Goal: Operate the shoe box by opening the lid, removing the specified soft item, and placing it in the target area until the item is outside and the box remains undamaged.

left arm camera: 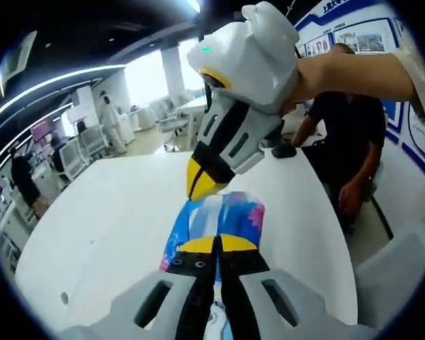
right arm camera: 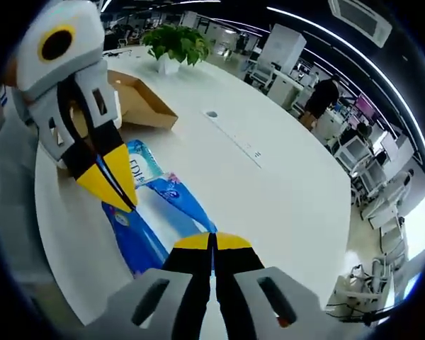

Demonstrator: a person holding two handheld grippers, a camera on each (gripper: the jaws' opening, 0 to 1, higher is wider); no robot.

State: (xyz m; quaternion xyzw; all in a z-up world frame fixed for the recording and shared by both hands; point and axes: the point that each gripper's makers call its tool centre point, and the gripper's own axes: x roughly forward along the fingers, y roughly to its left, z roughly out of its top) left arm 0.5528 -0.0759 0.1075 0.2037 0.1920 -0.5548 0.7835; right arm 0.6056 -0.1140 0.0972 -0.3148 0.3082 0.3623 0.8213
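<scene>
Two grippers meet on one soft packet, a blue, white and pink plastic pack (left arm camera: 219, 219) lying over the white table (left arm camera: 106, 212). In the left gripper view, the left gripper (left arm camera: 218, 244) rises from the bottom centre with its yellow-tipped jaws pressed together on the near end of the pack; the pack runs from those tips straight up the frame, its long axis in line with the jaws, and its far end reaches the right gripper (left arm camera: 202, 185), which comes down from the upper right with its yellow tips pinched on that end. A person's hand and sleeve hold that gripper at the upper right, and another person in dark clothes (left arm camera: 347, 134) sits by the table edge at right.

In the right gripper view, the right gripper (right arm camera: 212, 242) stands at bottom centre, jaws closed on a thin blue fold of the pack (right arm camera: 156, 195). From there the pack stretches toward the upper left of the frame, where the left gripper (right arm camera: 117, 185) slants down from the upper left, tips together on the other end. More of the blue wrapper sags at lower left, on the table (right arm camera: 269, 177). The open cardboard shoe box (right arm camera: 138, 103) sits at upper left, apart from the pack, with a potted plant (right arm camera: 173, 46) beyond it.
</scene>
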